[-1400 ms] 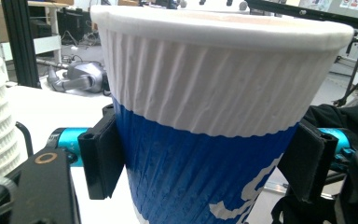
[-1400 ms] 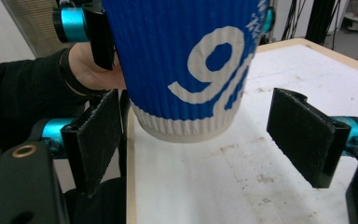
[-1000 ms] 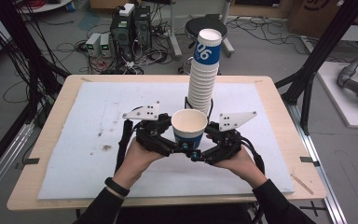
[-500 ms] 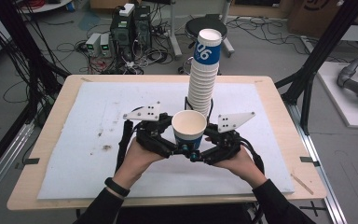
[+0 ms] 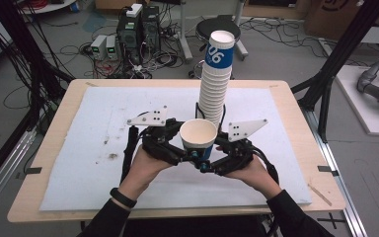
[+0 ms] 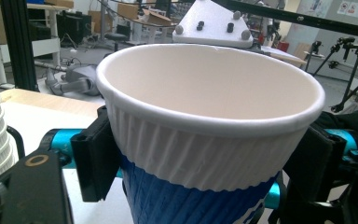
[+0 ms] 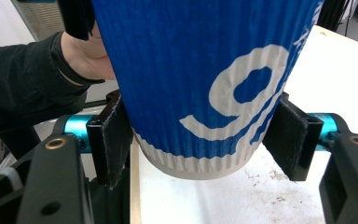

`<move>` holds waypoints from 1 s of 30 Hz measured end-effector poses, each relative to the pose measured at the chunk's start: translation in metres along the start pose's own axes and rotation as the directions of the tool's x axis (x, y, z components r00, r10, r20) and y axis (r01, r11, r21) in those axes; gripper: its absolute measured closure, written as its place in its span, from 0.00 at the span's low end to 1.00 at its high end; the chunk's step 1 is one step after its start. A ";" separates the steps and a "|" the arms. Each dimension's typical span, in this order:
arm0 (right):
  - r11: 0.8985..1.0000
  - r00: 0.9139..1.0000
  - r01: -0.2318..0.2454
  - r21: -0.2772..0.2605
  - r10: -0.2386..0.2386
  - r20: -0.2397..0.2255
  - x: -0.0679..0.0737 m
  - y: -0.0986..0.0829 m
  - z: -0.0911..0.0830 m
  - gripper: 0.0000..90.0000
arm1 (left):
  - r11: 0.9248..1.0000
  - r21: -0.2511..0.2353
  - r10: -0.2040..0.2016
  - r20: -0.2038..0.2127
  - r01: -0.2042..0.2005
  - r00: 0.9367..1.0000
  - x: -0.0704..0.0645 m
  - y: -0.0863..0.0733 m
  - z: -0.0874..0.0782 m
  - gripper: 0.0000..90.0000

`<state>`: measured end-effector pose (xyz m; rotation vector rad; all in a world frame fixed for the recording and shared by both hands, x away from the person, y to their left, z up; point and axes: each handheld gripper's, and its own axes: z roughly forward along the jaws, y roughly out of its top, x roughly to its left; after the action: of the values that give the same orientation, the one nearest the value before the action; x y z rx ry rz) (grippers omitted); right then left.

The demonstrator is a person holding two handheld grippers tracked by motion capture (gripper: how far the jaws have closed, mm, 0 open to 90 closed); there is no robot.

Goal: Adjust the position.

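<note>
A single paper cup (image 5: pixel 198 138), white ribbed at the top and blue below, is held upright above the table between both grippers. My left gripper (image 5: pixel 173 148) clamps it from the left and my right gripper (image 5: pixel 216 160) from the right. In the left gripper view the cup (image 6: pixel 209 121) has its open mouth up, and the black pads (image 6: pixel 95 158) of that gripper (image 6: pixel 205 182) press its sides. In the right gripper view the gripper (image 7: pixel 203 140) is shut on the cup (image 7: pixel 200 70) near its base, where a white digit is printed. A tall stack of cups (image 5: pixel 216 84) stands just behind.
A white mat (image 5: pixel 103 113) covers the wooden table (image 5: pixel 44 163), with dark stains (image 5: pixel 111 155) at its left. Black frame posts (image 5: pixel 340 59) rise at the right. Computer boxes (image 5: pixel 138 24), cables and a stool (image 5: pixel 217 27) sit on the floor beyond the far edge.
</note>
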<state>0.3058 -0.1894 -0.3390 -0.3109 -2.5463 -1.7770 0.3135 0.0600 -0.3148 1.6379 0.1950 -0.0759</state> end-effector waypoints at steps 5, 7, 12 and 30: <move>1.000 1.000 -0.011 -0.029 0.011 -0.008 0.000 0.001 -0.001 0.28 | 1.000 0.007 0.004 0.000 -0.004 1.000 0.000 -0.001 0.001 0.26; 0.999 1.000 -0.024 -0.041 0.024 -0.016 0.000 0.002 -0.003 0.27 | 1.000 0.008 0.005 0.001 -0.005 1.000 0.000 -0.001 0.002 0.26; 0.997 0.999 -0.037 -0.073 0.036 -0.024 -0.001 0.002 -0.004 0.28 | 1.000 0.014 0.007 0.002 -0.007 1.000 0.000 -0.002 0.004 0.26; 0.998 0.999 -0.028 -0.062 0.027 -0.021 -0.001 0.002 -0.004 0.30 | 1.000 0.017 -0.001 0.010 0.001 1.000 0.000 -0.001 0.003 0.21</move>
<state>0.3063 -0.1926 -0.3358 -0.3255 -2.4645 -1.8431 0.3131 0.0566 -0.3164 1.6544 0.1877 -0.0868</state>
